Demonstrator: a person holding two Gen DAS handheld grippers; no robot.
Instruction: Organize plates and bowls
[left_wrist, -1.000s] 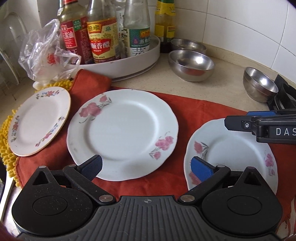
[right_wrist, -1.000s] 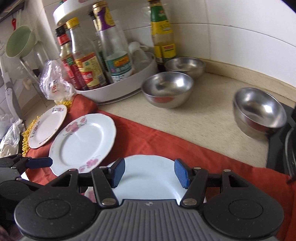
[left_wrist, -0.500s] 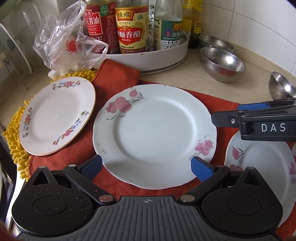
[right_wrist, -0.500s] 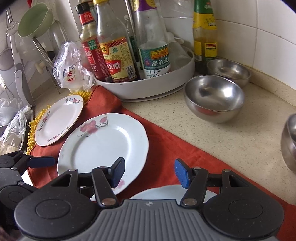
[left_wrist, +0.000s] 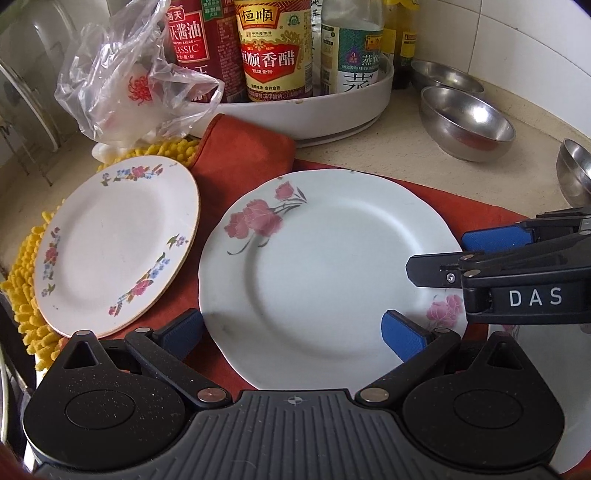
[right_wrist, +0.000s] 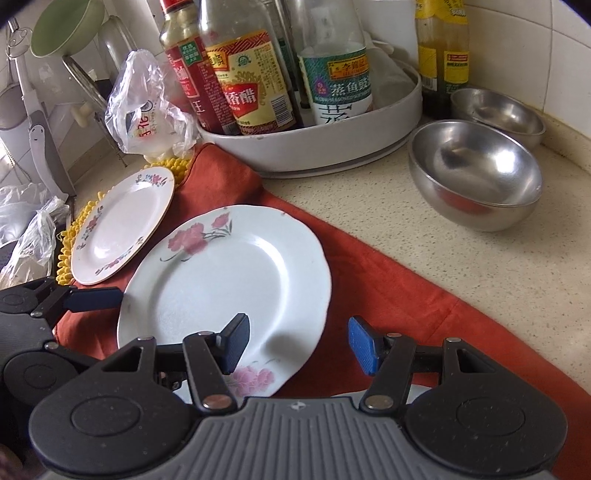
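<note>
A large white plate with pink flowers (left_wrist: 325, 266) (right_wrist: 229, 280) lies on a red cloth (left_wrist: 243, 147). A smaller cream plate with a flower border (left_wrist: 114, 240) (right_wrist: 122, 221) lies to its left, partly on a yellow mat. A third plate (left_wrist: 535, 365) shows at the lower right. My left gripper (left_wrist: 291, 332) is open over the large plate's near edge. My right gripper (right_wrist: 297, 343) is open and empty over the large plate's right edge; it also shows in the left wrist view (left_wrist: 480, 254). Three steel bowls (right_wrist: 476, 173) (right_wrist: 498, 110) (left_wrist: 576, 173) stand on the counter.
A white round tray (right_wrist: 332, 136) of sauce bottles stands at the back. A clear plastic bag (left_wrist: 133, 81) lies left of it. A yellow chenille mat (left_wrist: 22, 295) lies under the small plate. Tiled wall runs behind; a dish rack is at far left.
Both grippers have moved left and closer to the large plate. The third plate has slid mostly out of both views. Both grippers stay open.
</note>
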